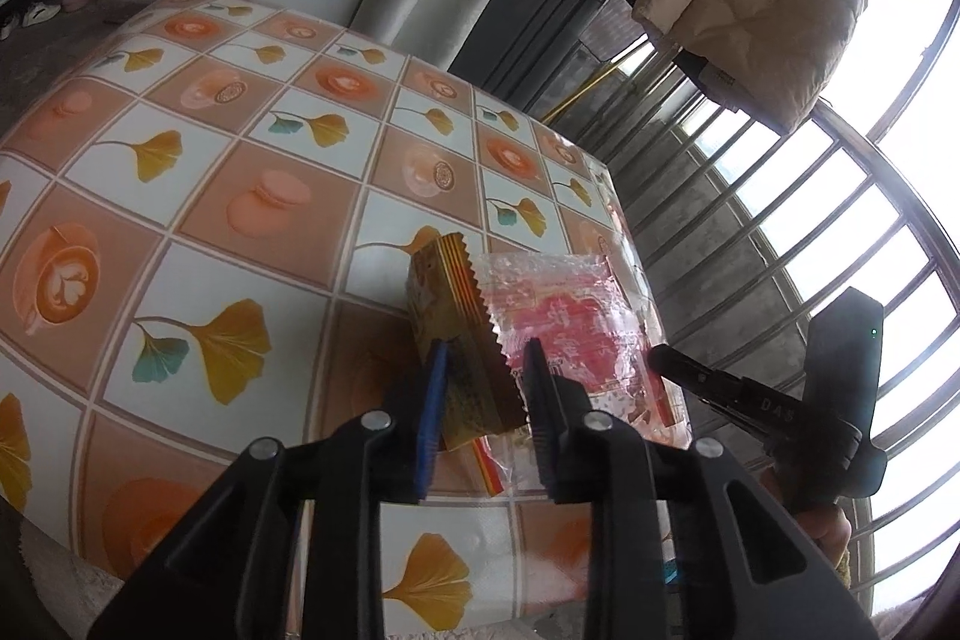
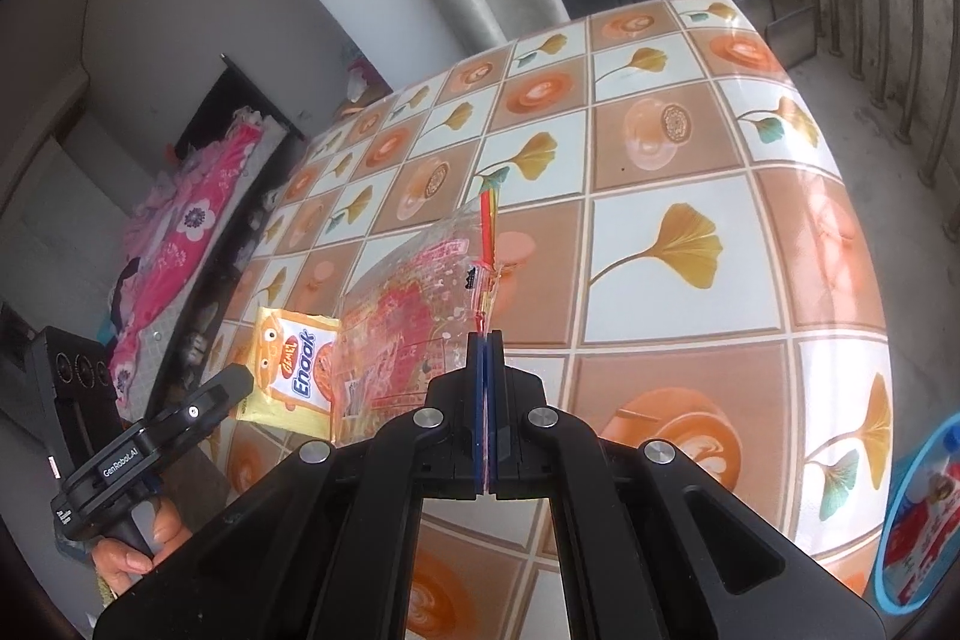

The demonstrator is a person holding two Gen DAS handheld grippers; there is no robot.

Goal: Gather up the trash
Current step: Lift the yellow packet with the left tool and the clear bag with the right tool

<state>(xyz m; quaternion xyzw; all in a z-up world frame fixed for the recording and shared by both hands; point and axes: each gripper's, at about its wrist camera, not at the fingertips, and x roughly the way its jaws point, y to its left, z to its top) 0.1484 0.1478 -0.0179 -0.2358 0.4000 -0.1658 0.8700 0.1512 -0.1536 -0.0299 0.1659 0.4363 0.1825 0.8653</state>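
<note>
yellow packet (image 2: 297, 370) reads "enaak" | left claw (image 1: 486, 388) spread around it | right claw (image 2: 486, 340) pinching clear red-printed bag (image 2: 414, 316)

Two wrappers: one yellow snack packet (image 2: 297, 376), one clear red-printed bag (image 2: 408, 328); one table (image 2: 690, 148)

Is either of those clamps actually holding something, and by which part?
The right gripper is shut on the clear red-printed bag, pinching its edge. The left gripper stands open around the yellow snack packet.
</note>
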